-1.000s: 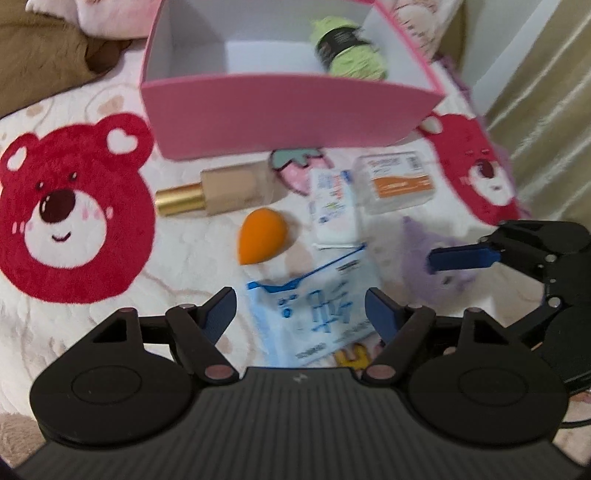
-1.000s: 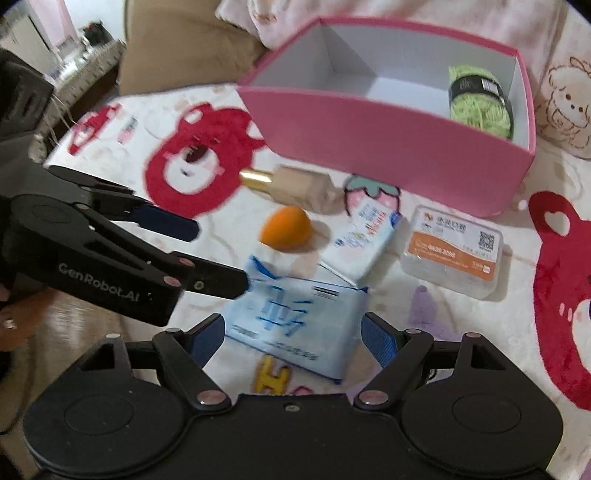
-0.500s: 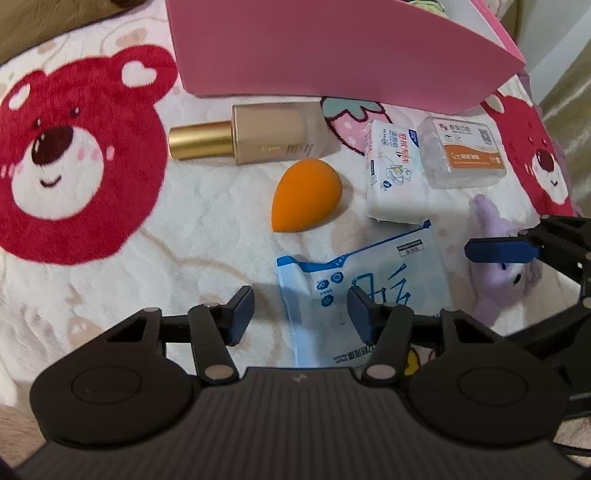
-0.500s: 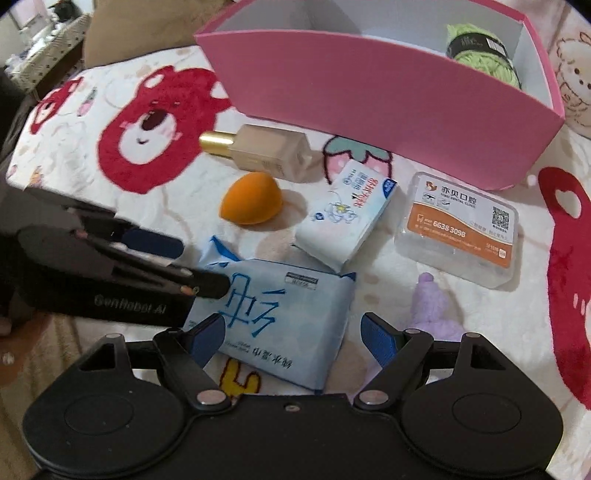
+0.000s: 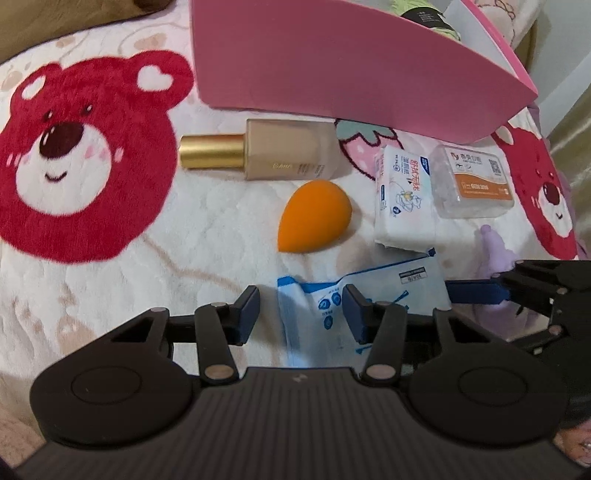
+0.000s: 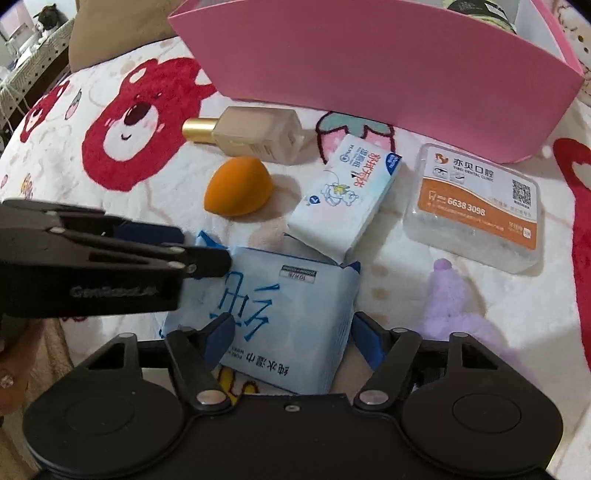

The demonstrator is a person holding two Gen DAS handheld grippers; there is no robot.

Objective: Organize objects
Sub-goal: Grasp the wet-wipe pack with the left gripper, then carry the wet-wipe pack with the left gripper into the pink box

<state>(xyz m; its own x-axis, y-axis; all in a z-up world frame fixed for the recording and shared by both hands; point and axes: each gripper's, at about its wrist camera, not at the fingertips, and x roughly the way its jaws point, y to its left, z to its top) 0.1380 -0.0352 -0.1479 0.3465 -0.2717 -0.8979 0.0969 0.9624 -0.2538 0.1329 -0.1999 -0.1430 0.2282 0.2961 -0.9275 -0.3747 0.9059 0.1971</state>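
Observation:
A light blue wet-wipe pack [image 6: 291, 306] lies flat on the bear-print blanket [image 5: 110, 277]. My right gripper [image 6: 295, 339] straddles the pack's near end. Its jaws are closing, with the blue pads right at the pack's sides. My left gripper [image 5: 301, 314] points down over the pack's left corner [image 5: 314, 302]. Its jaws are closing too, and a gap shows between the left pad and the pack's edge. In the right wrist view the left gripper [image 6: 199, 251] reaches in from the left onto the pack. The pink box [image 5: 351, 66] stands behind.
Between pack and box lie a gold-capped foundation bottle [image 5: 288, 155], an orange makeup sponge [image 5: 314, 218], a small tissue pack [image 5: 404, 195] and a clear floss case [image 5: 472, 181]. A purple plush [image 6: 454, 295] sits to the right. Green yarn [image 5: 424, 14] is in the box.
Both grippers have sunk toward the blanket and now sit over the wet-wipe pack. Both sets of jaws have narrowed, the left one markedly. The box interior has slid out of view.

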